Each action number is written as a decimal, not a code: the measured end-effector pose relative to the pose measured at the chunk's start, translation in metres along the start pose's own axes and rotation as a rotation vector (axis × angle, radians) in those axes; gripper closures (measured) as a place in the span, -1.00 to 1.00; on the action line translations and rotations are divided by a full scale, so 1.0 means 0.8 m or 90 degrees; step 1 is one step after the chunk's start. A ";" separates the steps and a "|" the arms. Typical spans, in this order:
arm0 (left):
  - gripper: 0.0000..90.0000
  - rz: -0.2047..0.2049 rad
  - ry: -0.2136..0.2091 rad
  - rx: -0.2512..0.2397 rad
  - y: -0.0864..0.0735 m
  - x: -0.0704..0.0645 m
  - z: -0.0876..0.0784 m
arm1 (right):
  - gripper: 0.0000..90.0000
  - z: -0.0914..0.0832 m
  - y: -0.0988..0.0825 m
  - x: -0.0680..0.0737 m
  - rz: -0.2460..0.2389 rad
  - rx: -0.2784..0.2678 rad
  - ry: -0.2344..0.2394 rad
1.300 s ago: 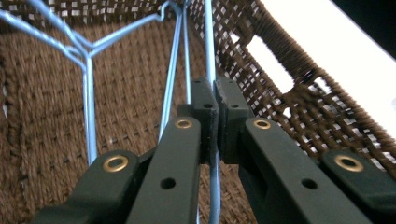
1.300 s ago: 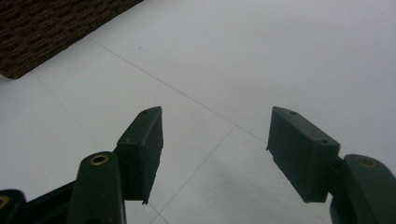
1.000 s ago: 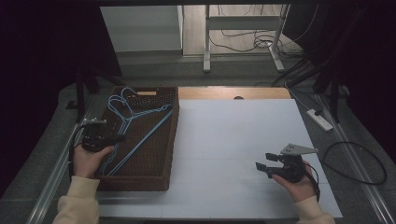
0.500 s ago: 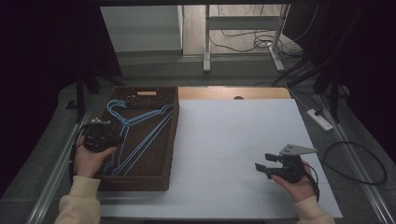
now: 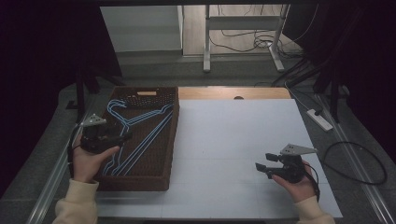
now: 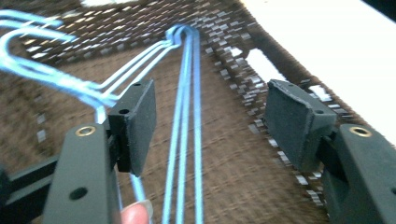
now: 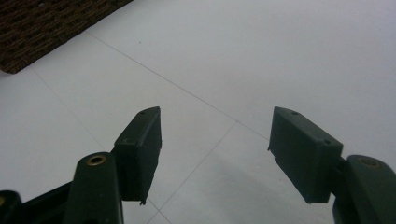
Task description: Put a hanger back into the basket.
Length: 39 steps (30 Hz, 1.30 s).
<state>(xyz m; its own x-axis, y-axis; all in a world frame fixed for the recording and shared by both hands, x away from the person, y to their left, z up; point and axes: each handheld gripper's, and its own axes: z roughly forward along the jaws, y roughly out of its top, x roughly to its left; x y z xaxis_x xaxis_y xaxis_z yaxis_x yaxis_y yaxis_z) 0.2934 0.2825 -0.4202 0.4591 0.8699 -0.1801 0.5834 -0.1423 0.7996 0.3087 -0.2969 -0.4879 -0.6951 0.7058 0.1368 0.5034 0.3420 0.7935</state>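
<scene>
Several blue wire hangers (image 5: pixel 140 140) lie stacked in a brown wicker basket (image 5: pixel 171 154) on the left of the white table. My left gripper (image 5: pixel 123 136) hovers over the basket's left side, near the hangers' hooks. In the left gripper view its jaws have just been opening and stand wide, the left gripper (image 6: pixel 210 112) above the hangers' wires (image 6: pixel 187 93), which pass below and between the pads untouched. My right gripper (image 5: pixel 262 162) rests over the bare table at the front right. The right gripper (image 7: pixel 215 135) is open with nothing between its pads.
The white tabletop (image 5: pixel 233 130) stretches right of the basket, with a wooden strip (image 5: pixel 233 93) along its back edge. A power strip (image 5: pixel 320 119) and a looped cable (image 5: pixel 359 163) lie off the right side. A corner of the basket (image 7: pixel 42 28) shows in the right gripper view.
The left gripper's jaws went from shut to wide open and the hand lifted a little over the hangers. The right hand and gripper kept still.
</scene>
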 end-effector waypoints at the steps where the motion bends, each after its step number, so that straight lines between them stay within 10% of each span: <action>1: -0.25 0.004 -0.006 -0.004 0.000 -0.003 -0.001 | -0.23 0.000 0.000 0.000 0.000 0.000 0.000; 18: -0.31 0.054 -0.091 -0.047 -0.044 -0.069 -0.014 | -0.27 -0.011 -0.004 -0.004 0.010 -0.014 -0.009; 39: -0.32 0.093 -0.088 -0.052 -0.059 -0.097 -0.007 | -0.30 -0.012 -0.006 -0.008 0.001 -0.010 -0.022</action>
